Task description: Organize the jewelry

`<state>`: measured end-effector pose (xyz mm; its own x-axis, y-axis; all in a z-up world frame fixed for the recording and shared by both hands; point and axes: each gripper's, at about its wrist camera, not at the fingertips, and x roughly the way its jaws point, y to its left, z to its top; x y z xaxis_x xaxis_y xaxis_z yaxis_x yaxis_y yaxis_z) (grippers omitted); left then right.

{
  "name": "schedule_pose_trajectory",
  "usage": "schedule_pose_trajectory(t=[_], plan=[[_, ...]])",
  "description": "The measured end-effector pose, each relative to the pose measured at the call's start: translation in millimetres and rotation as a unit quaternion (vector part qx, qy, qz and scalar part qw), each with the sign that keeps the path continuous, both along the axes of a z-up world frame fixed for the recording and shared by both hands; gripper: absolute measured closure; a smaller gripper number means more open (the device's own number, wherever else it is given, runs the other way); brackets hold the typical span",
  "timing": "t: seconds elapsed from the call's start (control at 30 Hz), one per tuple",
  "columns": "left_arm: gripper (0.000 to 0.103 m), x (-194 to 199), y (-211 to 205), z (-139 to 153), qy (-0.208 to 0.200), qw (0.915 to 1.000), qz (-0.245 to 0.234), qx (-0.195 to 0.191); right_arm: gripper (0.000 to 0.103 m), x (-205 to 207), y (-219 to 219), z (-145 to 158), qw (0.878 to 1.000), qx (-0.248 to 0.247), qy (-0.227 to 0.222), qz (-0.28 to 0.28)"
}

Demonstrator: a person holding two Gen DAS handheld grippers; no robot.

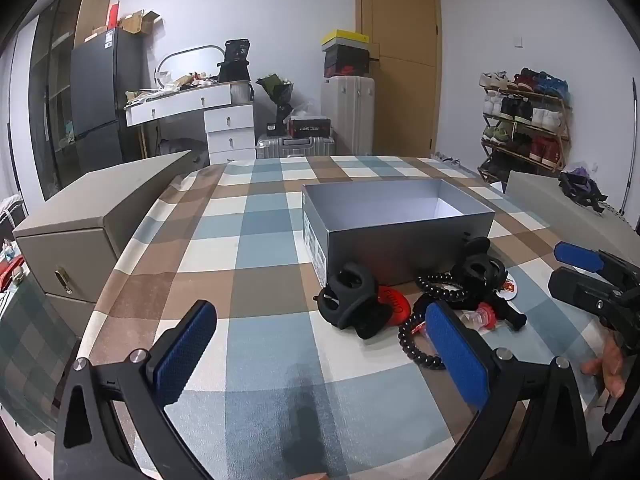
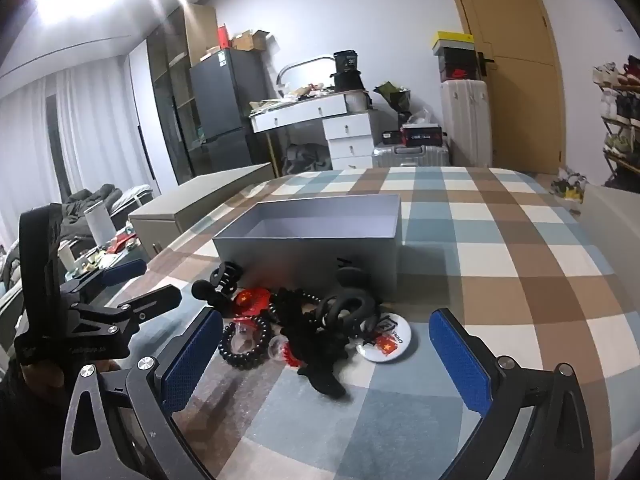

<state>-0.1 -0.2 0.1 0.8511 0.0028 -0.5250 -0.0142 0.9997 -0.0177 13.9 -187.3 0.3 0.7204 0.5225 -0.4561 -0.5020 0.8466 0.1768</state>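
An open grey box (image 1: 400, 220) (image 2: 312, 236) stands on the checked tablecloth. In front of it lies a pile: black hair claws (image 1: 354, 304) (image 2: 344, 308), black bead bracelets (image 1: 416, 344) (image 2: 244, 342), a red badge (image 1: 394, 305) (image 2: 252, 300) and a white round badge (image 2: 386, 342). My left gripper (image 1: 320, 356) is open and empty, just before the pile. My right gripper (image 2: 328, 356) is open and empty, its blue pads on either side of the pile's near edge. Each gripper also shows in the other's view, the right one (image 1: 576, 276) and the left one (image 2: 136, 284).
Grey cabinets (image 1: 100, 220) (image 1: 560, 208) stand at both sides of the table. Behind are a fridge (image 1: 104, 92), a white dresser (image 1: 200, 120), suitcases (image 1: 348, 112), a door and a shoe rack (image 1: 524, 124). A cluttered side table (image 2: 96, 252) is to the left.
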Motion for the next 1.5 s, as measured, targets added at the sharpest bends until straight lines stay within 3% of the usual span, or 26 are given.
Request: schedule_pose_trajectory(t=[1.5], plan=[[0.001, -2.9, 5.9, 1.3, -0.002, 1.0000, 0.003, 0.001, 0.000, -0.5, -2.0, -3.2, 1.000, 0.005, 0.000, 0.002]])
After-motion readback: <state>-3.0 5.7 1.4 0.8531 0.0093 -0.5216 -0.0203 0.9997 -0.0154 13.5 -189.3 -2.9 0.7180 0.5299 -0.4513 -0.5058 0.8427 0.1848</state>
